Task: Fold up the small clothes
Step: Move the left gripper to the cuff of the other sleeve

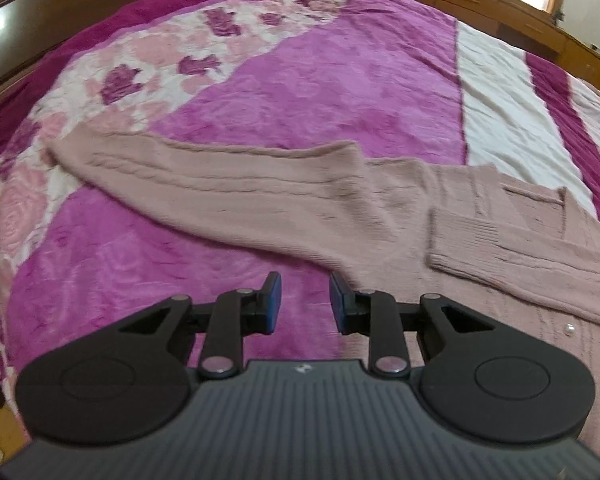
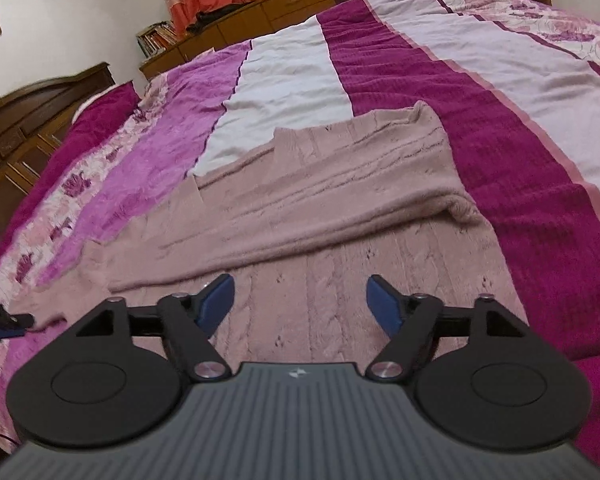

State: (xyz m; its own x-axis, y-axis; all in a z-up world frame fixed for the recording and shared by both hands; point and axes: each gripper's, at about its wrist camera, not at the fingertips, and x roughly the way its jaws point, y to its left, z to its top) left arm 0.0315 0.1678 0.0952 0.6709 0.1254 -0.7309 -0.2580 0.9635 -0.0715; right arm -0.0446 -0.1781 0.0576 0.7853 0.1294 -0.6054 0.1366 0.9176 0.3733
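because both grippers hang free above the bed, with nothing between their blue pads, i judge that this is a pause between two folds and not a grip. the left gripper [image 1: 305,298] has its jaws a small way apart, and only the purple blanket shows in the gap; the edge of the knit lies just beside its right pad. the right gripper [image 2: 300,300] has its jaws wide apart over the cable pattern of the garment, empty too.

the dusty pink knitted cardigan [image 2: 340,208] lies flat on the striped bedspread in magenta, white and purple [image 2: 520,160], near the edge of the bed where the person stands. i think it is placed there so that both hands reach it easily. one long sleeve [image 1: 220,188] stretches out to the side over the purple blanket, away from the body. the other sleeve [image 2: 300,216] seems to be laid across the body already, and it makes a soft thick ridge. a ribbed cuff [image 1: 472,240] lies on the front, and a small pearl button [image 1: 568,328] shows near the lower edge. the knit looks thick and limp, so it probably keeps a fold well but drags on the fuzzy blanket. the outstretched sleeve is probably the next part to bring in.
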